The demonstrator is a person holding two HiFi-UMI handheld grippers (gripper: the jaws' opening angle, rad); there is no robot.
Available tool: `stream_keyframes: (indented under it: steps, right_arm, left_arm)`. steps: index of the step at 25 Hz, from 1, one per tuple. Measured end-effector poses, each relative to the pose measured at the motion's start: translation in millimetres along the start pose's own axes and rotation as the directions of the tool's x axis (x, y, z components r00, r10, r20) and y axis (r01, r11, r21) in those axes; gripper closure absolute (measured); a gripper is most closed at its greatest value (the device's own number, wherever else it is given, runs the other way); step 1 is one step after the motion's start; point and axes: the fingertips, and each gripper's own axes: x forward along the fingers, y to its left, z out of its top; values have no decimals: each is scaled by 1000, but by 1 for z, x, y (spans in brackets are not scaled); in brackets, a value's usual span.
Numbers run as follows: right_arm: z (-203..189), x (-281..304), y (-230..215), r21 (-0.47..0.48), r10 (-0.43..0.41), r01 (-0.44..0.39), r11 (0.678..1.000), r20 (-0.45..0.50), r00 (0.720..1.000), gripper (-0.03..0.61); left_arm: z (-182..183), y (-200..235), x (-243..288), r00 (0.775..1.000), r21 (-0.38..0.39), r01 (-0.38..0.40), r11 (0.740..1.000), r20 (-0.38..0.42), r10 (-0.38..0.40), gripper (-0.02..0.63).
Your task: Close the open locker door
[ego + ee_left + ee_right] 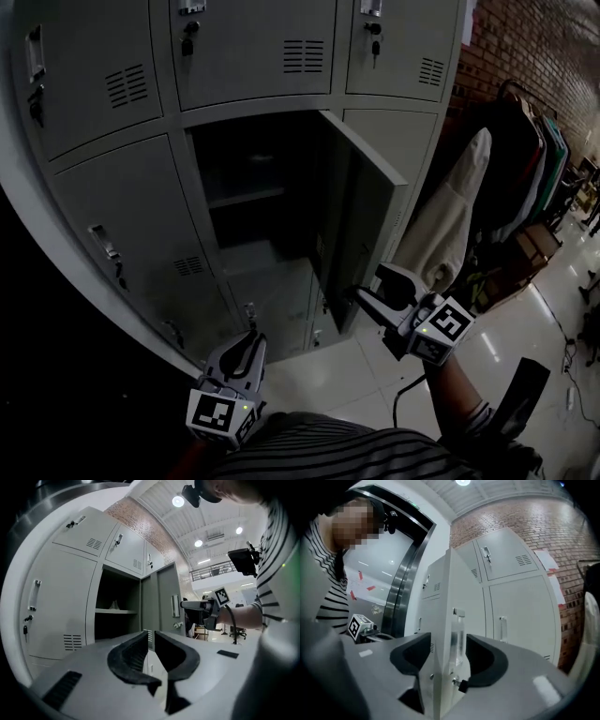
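Observation:
The grey locker bank has one open compartment (248, 202) with a shelf inside. Its door (367, 211) swings out to the right, roughly edge-on to me. My right gripper (368, 284) stands open and straddles the lower free edge of that door. In the right gripper view the door (443, 597) and its metal handle (458, 634) sit between the wide jaws of the right gripper (449, 639); the pads do not press on them. My left gripper (251, 339) hangs low in front of the bottom lockers, shut with only a thin slit, holding nothing (148, 637).
Closed lockers (122, 234) surround the open one. A white garment (455, 216) and dark coats on a rack (520, 150) hang just right of the door, before a brick wall (548, 47). Boxes (525, 248) lie on the tiled floor (553, 309).

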Motion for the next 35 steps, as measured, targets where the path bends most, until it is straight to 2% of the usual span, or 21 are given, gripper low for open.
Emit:
stream_keyframes:
  steps: [3,5,11,15,19,23,28,35]
  right_arm:
    - [-2,6,6,-34,27,-27,999,0,1000,403]
    - [-3,13,14,-62,50,-51,997,-15,999,422]
    - [-2,58,54,-51,89,-91,995,-37,995,431]
    - [-7,104,75,-37,60,-61,997,-43,997,437]
    - [-12,153,86,-4,25,-25,1000,-36,999,449]
    - [-18,203,86,-10,-13,13,1000,-28,1000,454]
    - [-24,257,76,-35,-54,53,998,-40,998,445]
    - [-31,302,58,-59,-79,75,995,-61,995,468]
  left_arm:
    - [1,16,10,1000,1,19,1000,-1,-19,565]
    - [4,26,13,1000,-1,18,1000,6,-18,565]
    - [6,55,6,999,-17,-32,999,16,32,565]
    - [1,78,-8,997,-30,-78,996,-20,78,565]
    - [1,110,-22,990,-32,-138,990,-17,137,565]
    - [1,147,-33,980,-27,-200,980,-19,199,565]
    - [8,200,-37,960,-40,-278,960,28,279,565]
    - [20,233,-29,954,-30,-294,955,49,295,569]
